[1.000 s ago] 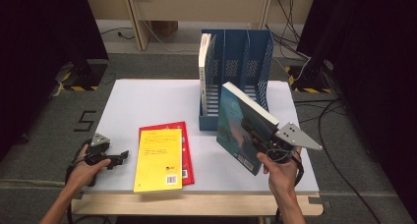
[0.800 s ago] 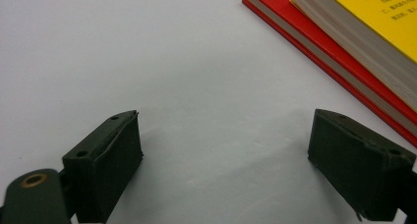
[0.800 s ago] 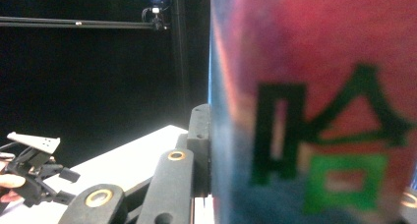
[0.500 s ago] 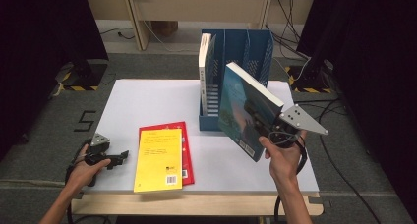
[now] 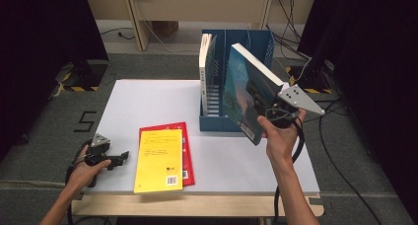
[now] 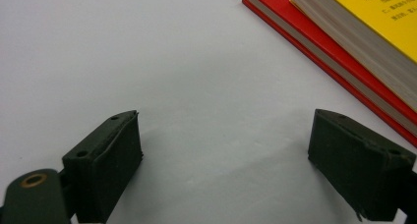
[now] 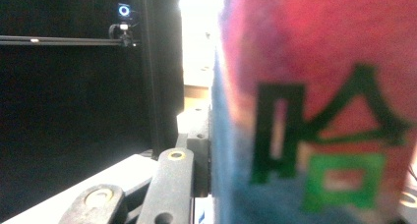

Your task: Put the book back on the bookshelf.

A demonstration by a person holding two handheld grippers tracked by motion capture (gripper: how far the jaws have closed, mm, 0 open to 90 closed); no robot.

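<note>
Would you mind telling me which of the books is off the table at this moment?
The blue-covered book, clamped in the right gripper beside the blue file rack; the yellow book and red book lie stacked flat.

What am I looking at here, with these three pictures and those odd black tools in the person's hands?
A person holds a hand-held two-jaw clamp in each hand. The high view looks down on the white table. The other two come from cameras riding on the clamps. The right gripper is shut on a blue-green book, lifted and tilted near the blue file rack, which holds another book. The left gripper rests open on the table. Nearby, a yellow book lies on a red book.
</note>
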